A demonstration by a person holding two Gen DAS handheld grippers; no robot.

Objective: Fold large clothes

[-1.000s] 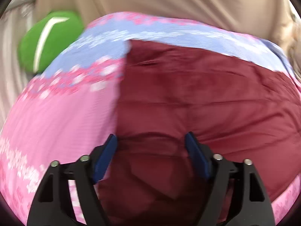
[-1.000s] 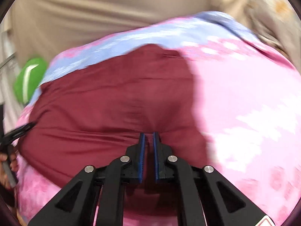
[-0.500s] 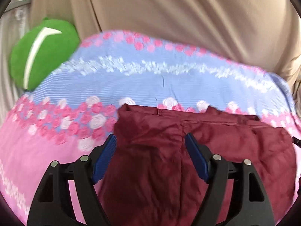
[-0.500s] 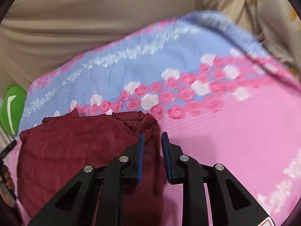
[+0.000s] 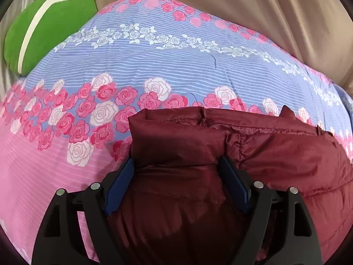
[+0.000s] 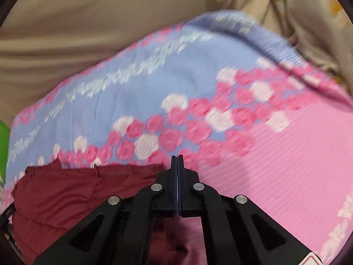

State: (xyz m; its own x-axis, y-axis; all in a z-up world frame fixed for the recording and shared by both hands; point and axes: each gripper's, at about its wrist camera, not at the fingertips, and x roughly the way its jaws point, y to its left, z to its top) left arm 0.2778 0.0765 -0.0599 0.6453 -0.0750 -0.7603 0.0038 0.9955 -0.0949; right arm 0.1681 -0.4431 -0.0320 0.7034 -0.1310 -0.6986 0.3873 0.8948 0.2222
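A dark red padded garment (image 5: 275, 154) lies folded on a bed cover (image 5: 154, 66) with blue and pink stripes and roses. My left gripper (image 5: 176, 170) is open, its blue pads either side of the garment's left folded edge. In the right wrist view the garment (image 6: 66, 194) lies at the lower left. My right gripper (image 6: 177, 165) is shut, fingers pressed together with nothing visible between them, just past the garment's right edge over the bed cover (image 6: 275, 176).
A green cushion (image 5: 44, 26) with a white stripe sits at the far left of the bed. Beige curtain fabric (image 5: 264, 11) hangs behind the bed. A light patterned cloth (image 6: 308, 22) lies at the far right.
The garment was folded back toward me, uncovering the blue flowered band. My right gripper opened slightly, left the garment, then shut empty. The left gripper stayed open.
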